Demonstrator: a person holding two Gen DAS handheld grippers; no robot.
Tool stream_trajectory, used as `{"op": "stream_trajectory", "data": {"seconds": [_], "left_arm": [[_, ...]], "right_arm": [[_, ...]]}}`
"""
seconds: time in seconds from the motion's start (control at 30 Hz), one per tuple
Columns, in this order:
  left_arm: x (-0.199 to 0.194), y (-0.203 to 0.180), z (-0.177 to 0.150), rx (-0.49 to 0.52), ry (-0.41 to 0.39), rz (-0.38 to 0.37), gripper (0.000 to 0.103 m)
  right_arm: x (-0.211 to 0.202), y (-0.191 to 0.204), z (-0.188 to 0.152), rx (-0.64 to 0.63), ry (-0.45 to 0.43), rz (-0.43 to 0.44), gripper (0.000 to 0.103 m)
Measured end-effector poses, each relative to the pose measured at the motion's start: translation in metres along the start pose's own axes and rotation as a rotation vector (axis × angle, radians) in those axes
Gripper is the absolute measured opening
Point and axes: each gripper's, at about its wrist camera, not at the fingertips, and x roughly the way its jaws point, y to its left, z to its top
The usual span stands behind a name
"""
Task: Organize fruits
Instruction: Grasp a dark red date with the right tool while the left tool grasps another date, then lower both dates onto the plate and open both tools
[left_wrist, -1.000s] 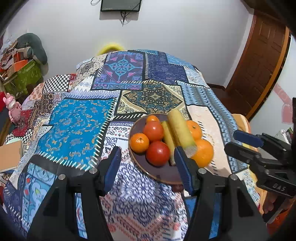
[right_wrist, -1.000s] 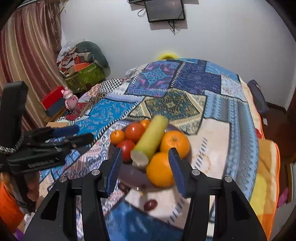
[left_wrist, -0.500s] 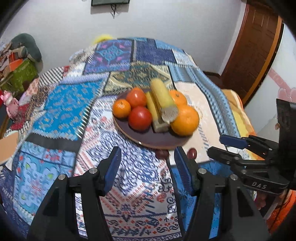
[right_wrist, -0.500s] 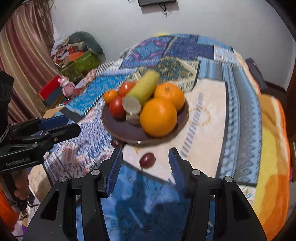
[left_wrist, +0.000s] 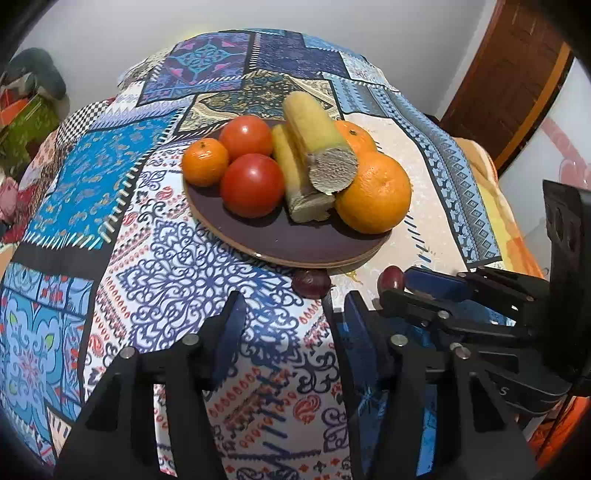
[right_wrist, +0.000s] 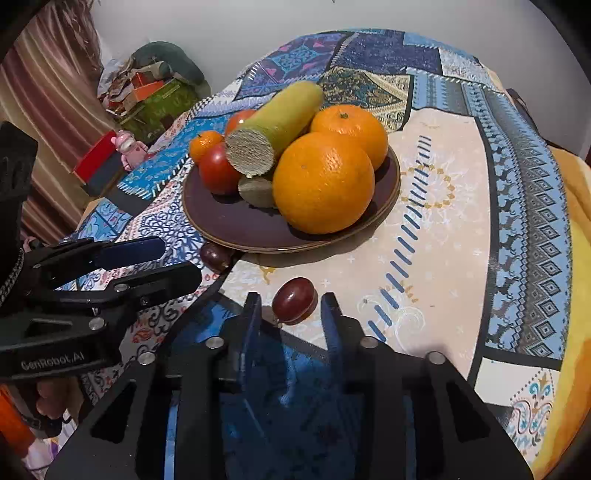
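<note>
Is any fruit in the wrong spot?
Yes. Two dark red grapes lie on the cloth, off the plate: one grape just ahead of the open right gripper, another grape against the plate's near edge.

Plate: glossy, smooth glaze. Oranges: pitted, shiny peel. Grape: glossy skin. Patchwork cover: matt printed cloth. Door: wood.

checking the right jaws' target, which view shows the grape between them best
The right wrist view: the grape lies whole and unblocked on the cloth, just ahead of the open right gripper, between its jaws. In the left wrist view the same grape is only partly visible, its right side hidden behind the right gripper's blue pad.
</note>
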Motion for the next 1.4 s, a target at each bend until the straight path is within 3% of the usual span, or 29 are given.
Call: {"op": "stream_trajectory", "data": {"seconds": [0.13, 0.43, 0.67, 1.03, 1.4], "left_arm": [[0.011, -0.003, 0.005, 0.017, 0.016, 0.0, 0.045], [0.022, -0.01, 0.007, 0.052, 0.026, 0.013, 0.023], [0.014, -0.006, 0.005, 0.04, 0.015, 0.002, 0.022], [-0.021, 0.014, 0.019, 0.025, -0.08, 0.022, 0.022], [0.006, 0.02, 0.039, 0.028, -0.043, 0.025, 0.022]], "right_arm": [[0.001, -0.002, -0.002, 0.011, -0.01, 0.004, 0.022], [-0.005, -0.005, -0.004, 0.029, -0.029, 0.016, 0.021], [-0.014, -0.001, -0.001, 0.024, -0.05, 0.02, 0.021], [-0.017, 0.021, 0.023, -0.028, -0.097, 0.042, 0.021], [0.01, 0.027, 0.036, -0.043, -0.064, 0.033, 0.021]]}}
